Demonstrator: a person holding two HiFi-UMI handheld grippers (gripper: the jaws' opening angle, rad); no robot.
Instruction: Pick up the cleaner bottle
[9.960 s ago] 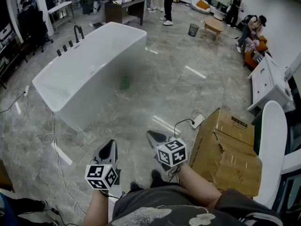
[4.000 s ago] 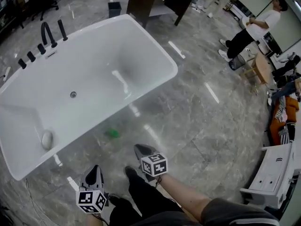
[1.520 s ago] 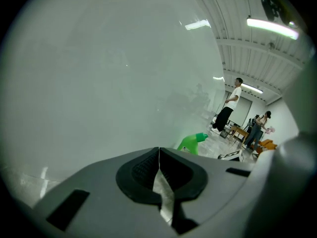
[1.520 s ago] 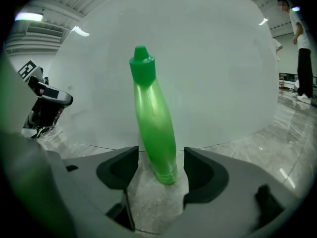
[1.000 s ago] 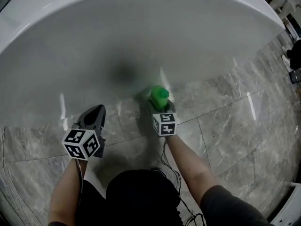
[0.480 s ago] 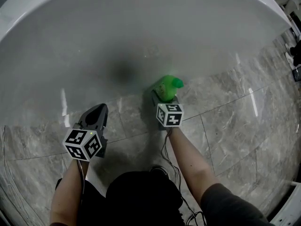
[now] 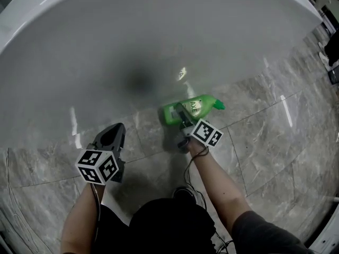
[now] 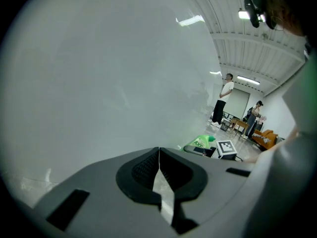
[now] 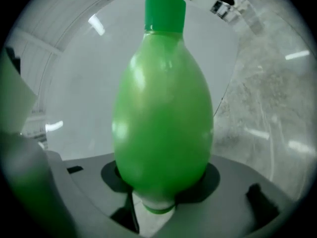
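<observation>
The green cleaner bottle (image 7: 192, 109) lies sideways above the floor tiles, its cap pointing right, close to the white bathtub's outer wall (image 7: 159, 41). My right gripper (image 7: 183, 119) is shut on the bottle's body, and its jaws are still closing. In the right gripper view the bottle (image 9: 163, 113) fills the middle, its body wedged between both jaws of the gripper (image 9: 161, 185). My left gripper (image 7: 114, 135) hovers to the left, shut and holding nothing. Its jaws (image 8: 158, 155) meet in the left gripper view, which also shows the bottle (image 8: 200, 143) further off.
The tub's curved wall stands right in front of both grippers. Grey marble floor tiles (image 7: 265, 136) spread to the right. A thin cable (image 7: 188, 171) trails from the right gripper along the arm. Two people (image 8: 225, 95) stand far off in the room.
The right gripper rolled over, turning the bottle from upright to lying sideways with its cap to the right, and lifted it slightly. The left gripper stayed about where it was.
</observation>
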